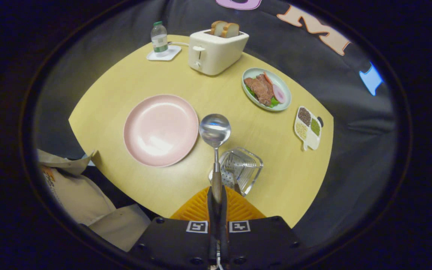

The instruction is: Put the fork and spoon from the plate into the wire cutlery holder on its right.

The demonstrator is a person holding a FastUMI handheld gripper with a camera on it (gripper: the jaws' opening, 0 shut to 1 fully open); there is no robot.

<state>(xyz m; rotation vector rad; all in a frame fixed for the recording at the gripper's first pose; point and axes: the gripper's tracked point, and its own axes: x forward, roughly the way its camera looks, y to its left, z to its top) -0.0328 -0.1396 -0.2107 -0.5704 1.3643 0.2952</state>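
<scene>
gripper view rides the gripper (216,195), looking forward along its fingers and steeply down onto the desk (126,78). held high, above the desk's near edge. far rim and booth wall in frame.

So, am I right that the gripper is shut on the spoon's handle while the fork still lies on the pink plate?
Not quite: the gripper view shows the pink plate bare, with what looks like the fork already in the wire cutlery holder. The rest holds: the gripper is shut on the spoon by its handle.
</scene>
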